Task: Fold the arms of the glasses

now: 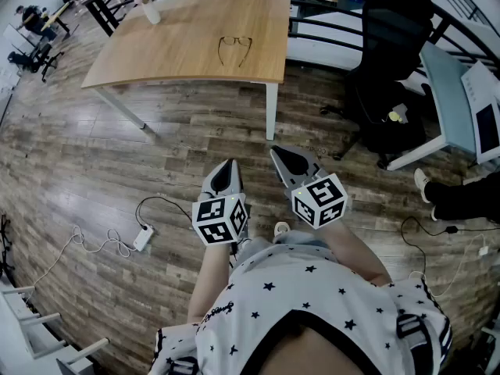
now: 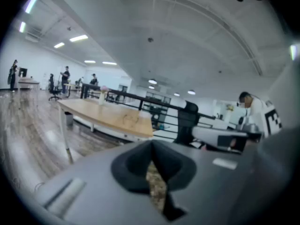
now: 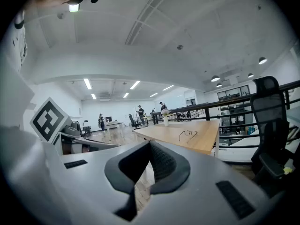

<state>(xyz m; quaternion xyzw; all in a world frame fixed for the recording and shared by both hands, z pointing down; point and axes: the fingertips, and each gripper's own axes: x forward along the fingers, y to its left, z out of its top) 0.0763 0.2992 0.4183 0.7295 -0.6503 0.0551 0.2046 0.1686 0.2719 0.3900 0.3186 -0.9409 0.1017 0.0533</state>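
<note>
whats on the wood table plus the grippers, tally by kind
glasses: 1
white vase: 1
grippers: 2 (left gripper, right gripper, both held over the floor, short of the table)
total: 4

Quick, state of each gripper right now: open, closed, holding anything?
Left gripper: closed, empty.
Right gripper: closed, empty; the thin dark-framed glasses lie untouched on the light wooden table.
</note>
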